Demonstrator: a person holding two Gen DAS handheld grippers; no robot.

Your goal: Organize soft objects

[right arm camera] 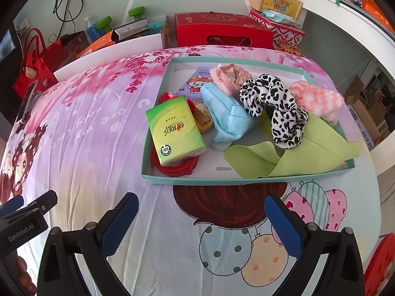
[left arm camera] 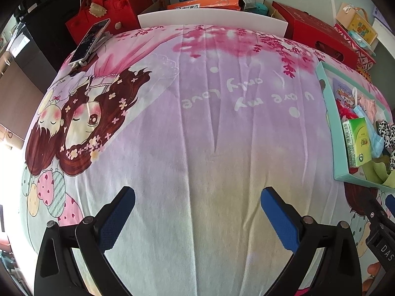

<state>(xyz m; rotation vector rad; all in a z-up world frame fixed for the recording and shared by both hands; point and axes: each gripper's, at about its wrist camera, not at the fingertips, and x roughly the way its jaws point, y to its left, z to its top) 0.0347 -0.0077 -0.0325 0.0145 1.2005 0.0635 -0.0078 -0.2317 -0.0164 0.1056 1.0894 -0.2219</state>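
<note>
Left wrist view: my left tool (left arm camera: 197, 208) hangs with its blue pads spread wide and nothing between them, over a bare stretch of the printed sheet (left arm camera: 197, 123) that covers the tabletop. No soft object lies loose on the sheet here. The teal tray (left arm camera: 328, 113) sits at 3 o'clock, with the green tissue pack (left arm camera: 358, 143) standing inside its near wall. A phone (left arm camera: 90, 42) rests on a stand at 10 o'clock.

Right wrist view: my right tool (right arm camera: 201, 215) is likewise spread and empty, just short of the tray's near wall at 12 o'clock. The tray holds the tissue pack, a blue face mask (right arm camera: 227, 113), a leopard-print scrunchie (right arm camera: 274, 108), a pink fluffy item (right arm camera: 318, 98), a pink knitted item (right arm camera: 229, 76), a green cloth (right arm camera: 291, 157) and a red ring (right arm camera: 177, 167).

Status: collection appears complete or nearly so. Remaining work, in my judgement, is tidying: the contents overlap in a loose pile.
</note>
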